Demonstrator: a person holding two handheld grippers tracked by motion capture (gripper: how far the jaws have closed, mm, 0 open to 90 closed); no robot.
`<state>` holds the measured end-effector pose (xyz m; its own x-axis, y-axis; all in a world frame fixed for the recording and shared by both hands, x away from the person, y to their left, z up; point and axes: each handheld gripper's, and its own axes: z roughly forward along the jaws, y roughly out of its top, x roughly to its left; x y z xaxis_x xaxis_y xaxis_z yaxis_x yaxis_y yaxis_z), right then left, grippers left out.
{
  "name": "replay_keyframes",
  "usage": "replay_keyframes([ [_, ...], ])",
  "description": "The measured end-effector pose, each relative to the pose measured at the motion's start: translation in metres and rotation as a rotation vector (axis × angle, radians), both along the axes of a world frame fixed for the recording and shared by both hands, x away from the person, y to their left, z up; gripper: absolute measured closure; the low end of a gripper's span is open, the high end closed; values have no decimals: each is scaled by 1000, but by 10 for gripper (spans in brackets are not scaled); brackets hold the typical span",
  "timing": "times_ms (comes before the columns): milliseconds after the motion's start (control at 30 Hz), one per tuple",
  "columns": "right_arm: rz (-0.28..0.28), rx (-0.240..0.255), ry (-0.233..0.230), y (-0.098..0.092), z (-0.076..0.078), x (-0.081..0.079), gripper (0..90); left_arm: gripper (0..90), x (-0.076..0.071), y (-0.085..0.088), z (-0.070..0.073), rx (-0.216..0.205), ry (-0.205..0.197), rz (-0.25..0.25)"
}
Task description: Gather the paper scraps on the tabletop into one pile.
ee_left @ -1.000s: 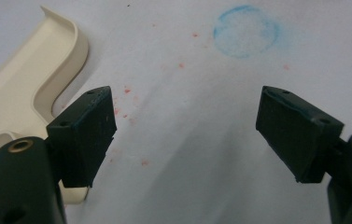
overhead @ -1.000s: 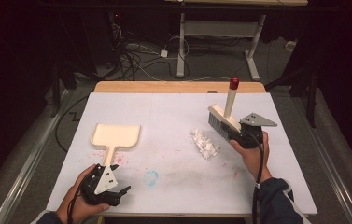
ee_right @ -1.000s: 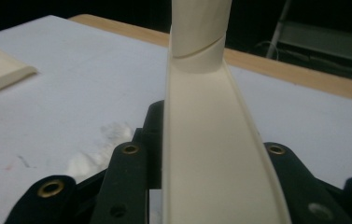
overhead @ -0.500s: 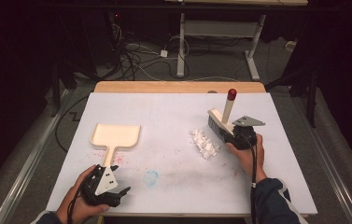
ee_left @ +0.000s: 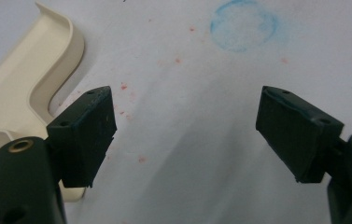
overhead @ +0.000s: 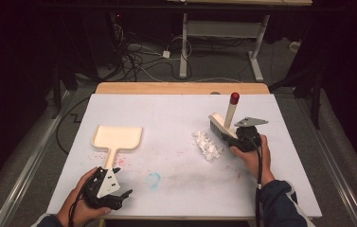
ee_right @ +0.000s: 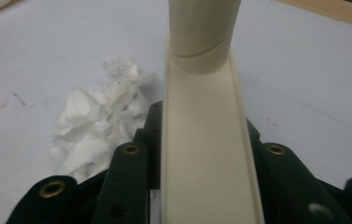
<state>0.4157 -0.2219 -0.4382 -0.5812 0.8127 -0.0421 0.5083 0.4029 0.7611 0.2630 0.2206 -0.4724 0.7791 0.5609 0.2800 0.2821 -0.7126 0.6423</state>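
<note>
From above, the white surface is evenly and brightly lit, while the floor around it sinks into near darkness. The picture is soft and grainy. In the left gripper view a broad soft shadow falls between the jaws. In the right gripper view the nearest cream brush is blurred.

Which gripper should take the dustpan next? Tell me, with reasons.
Left. The left gripper sits open and empty just short of the dustpan, whose handle points toward it. The right gripper is shut on the brush beside the crumpled paper scraps, across the table.
</note>
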Motion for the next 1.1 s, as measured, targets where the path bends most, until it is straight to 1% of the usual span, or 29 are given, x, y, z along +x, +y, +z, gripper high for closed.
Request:
replay_keyframes([
  [33,15,-20,0,1,1,-2,680,192,0,0,0,-5,5,5],
  [67,31,-36,-2,3,1,-3,680,192,0,1,1,-7,-1,6],
  [100,44,-45,-1,3,2,-5,681,192,0,1,1,-7,-3,7],
  [133,45,-44,5,5,3,-7,681,192,0,1,1,-9,-4,8],
  [167,52,-42,0,4,3,-7,681,192,0,1,1,-8,-4,6],
  [200,49,-39,3,4,4,-8,680,192,-1,1,0,-10,4,7],
  [267,46,-43,-11,2,5,-8,681,192,-1,1,1,-10,-7,9],
  [333,31,-42,-32,0,7,-8,681,192,-1,2,3,-25,-15,18],
  [367,24,-35,-41,-3,8,-8,681,192,-1,2,4,-38,-19,26],
  [467,6,-6,-71,-11,14,-3,682,194,0,3,5,-55,-23,38],
  [533,0,8,-82,-14,16,2,681,194,1,2,5,-53,-24,39],
  [567,6,6,-94,-15,16,6,681,194,1,2,5,-51,-23,41],
  [633,37,13,-113,-13,15,15,681,195,2,2,5,-57,-20,39],
  [700,65,-5,-134,-9,14,25,681,195,2,0,5,-56,-22,33],
  [800,107,6,-160,1,12,41,681,195,2,-1,4,-57,-15,27],
  [833,122,14,-158,5,11,47,681,195,3,-1,4,-55,-11,27],
  [900,156,13,-168,14,9,58,681,195,4,-1,3,-59,-3,28],
  [967,184,5,-163,25,6,67,681,197,4,-1,2,-63,0,30],
  [1000,197,-5,-163,30,4,70,681,198,4,-1,2,-66,4,30],
  [1033,213,-8,-163,34,1,74,681,198,4,-1,2,-63,-1,28],
  [1100,242,-10,-150,43,-3,78,681,198,5,0,1,-60,4,30],
])
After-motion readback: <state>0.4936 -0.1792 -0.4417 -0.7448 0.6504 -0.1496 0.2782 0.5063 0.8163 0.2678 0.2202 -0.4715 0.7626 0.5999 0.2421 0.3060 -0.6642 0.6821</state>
